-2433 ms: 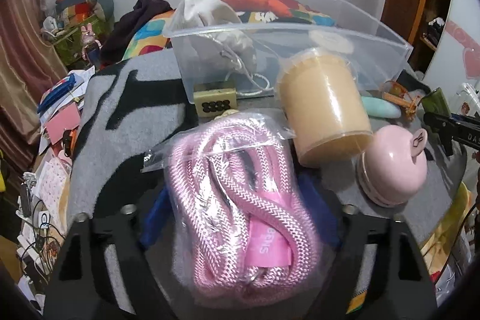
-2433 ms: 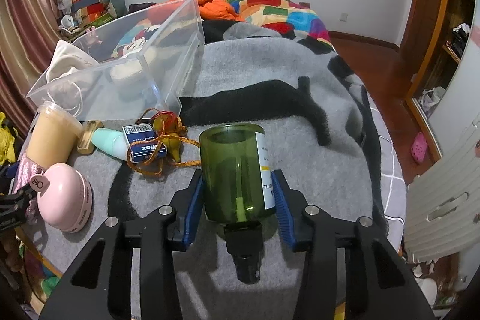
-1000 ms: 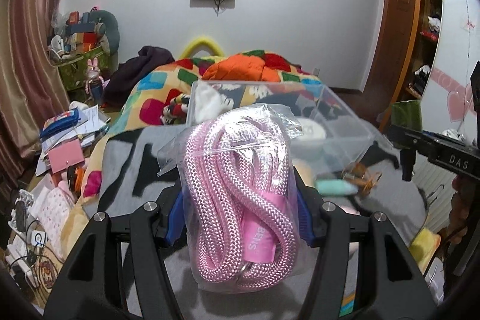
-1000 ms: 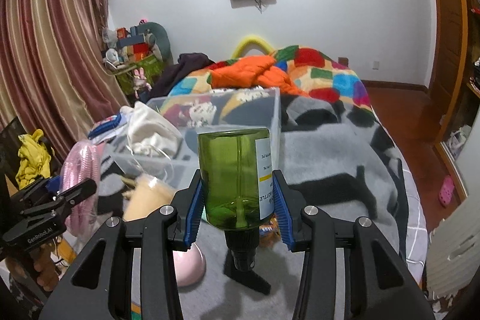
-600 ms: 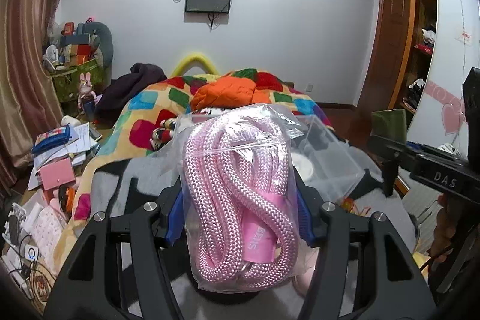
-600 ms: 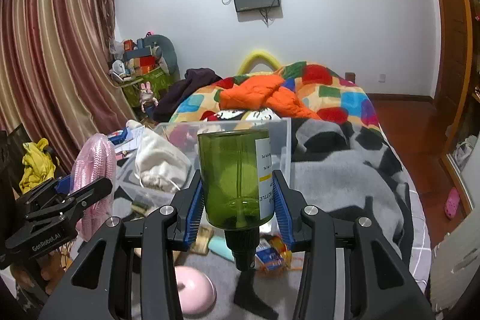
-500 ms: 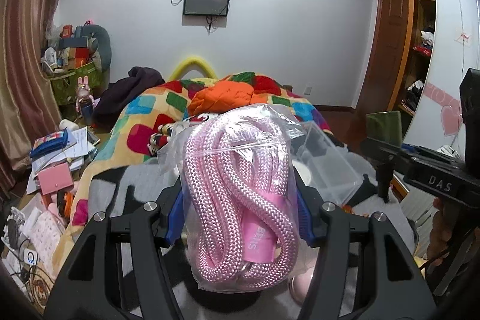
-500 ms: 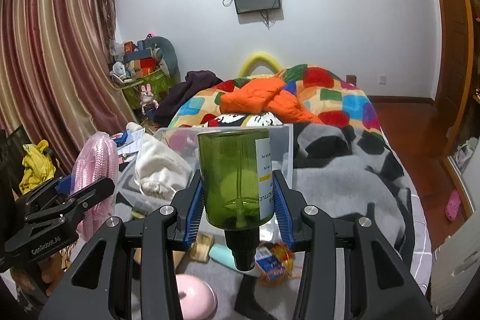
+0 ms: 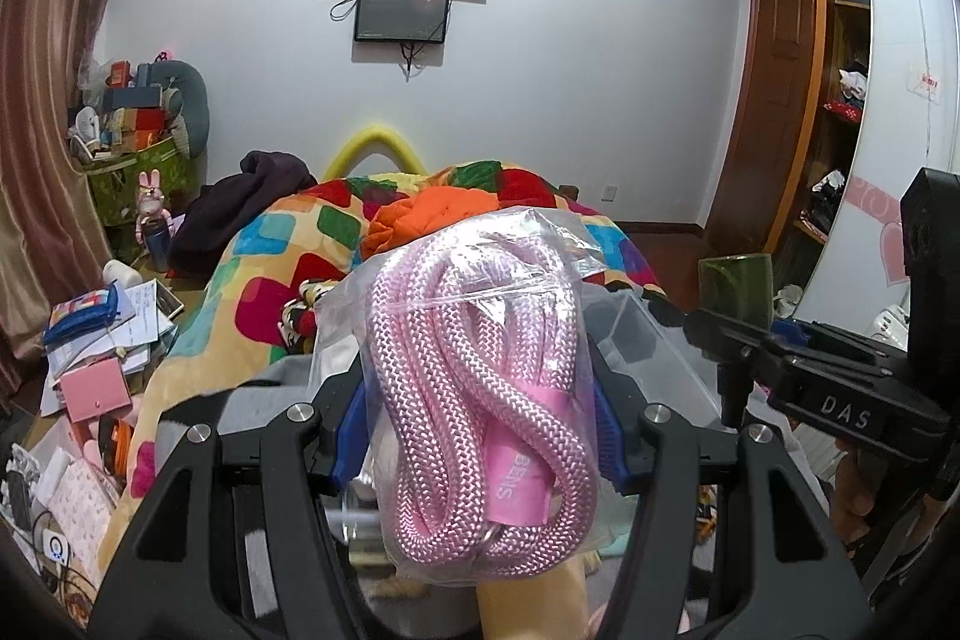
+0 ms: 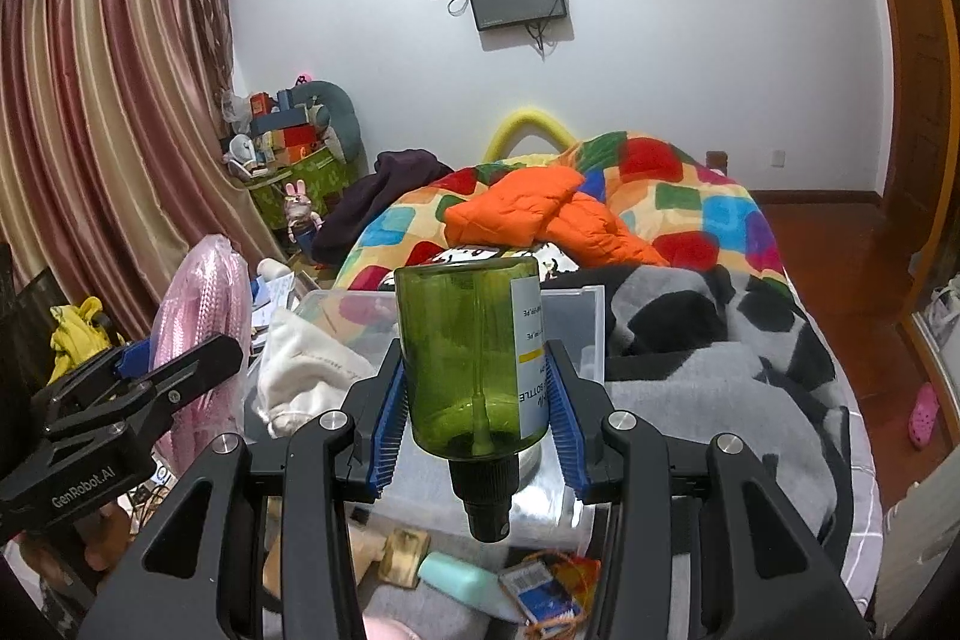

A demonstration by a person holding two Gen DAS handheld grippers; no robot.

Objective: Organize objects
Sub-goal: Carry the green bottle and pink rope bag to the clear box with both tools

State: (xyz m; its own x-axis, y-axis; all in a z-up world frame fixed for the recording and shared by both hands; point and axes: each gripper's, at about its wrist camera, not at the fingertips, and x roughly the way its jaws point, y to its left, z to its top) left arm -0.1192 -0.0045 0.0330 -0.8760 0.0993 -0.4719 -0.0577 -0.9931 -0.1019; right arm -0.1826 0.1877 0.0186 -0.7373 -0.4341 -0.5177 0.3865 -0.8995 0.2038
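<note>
Compared with half a second ago, both views have tipped a little further up: the wall screens sit lower in frame and less of the grey blanket shows below. Against the picture from 2.4 s ago the change is large, since both loads lay down at blanket level then and are now held up in the air.

The left claw [image 9: 477, 415] is closed on the bagged pink rope [image 9: 480, 400], its blue pads pressing the clear bag from both sides. The coil stands upright between the fingers and fills the middle of the left wrist view. The right claw [image 10: 477, 415] grips the green spray bottle [image 10: 474, 358] upside down, nozzle pointing toward the camera, white label on the bottle's right side.

The clear plastic bin [image 10: 573, 334] sits on the bed beyond and below the bottle, with a white cloth pouch [image 10: 306, 370] in its left part. In the left wrist view the rope hides most of the bin; only its right wall [image 9: 654, 340] shows.

Below the bottle, a mint-green object [image 10: 459, 577] and a small blue box [image 10: 543, 595] tangled in orange cord lie on the blanket, partly cut off by the claw's frame. A tan shape at the bottom of the left wrist view is too hidden to name. Each claw shows side-on in the other's view.
</note>
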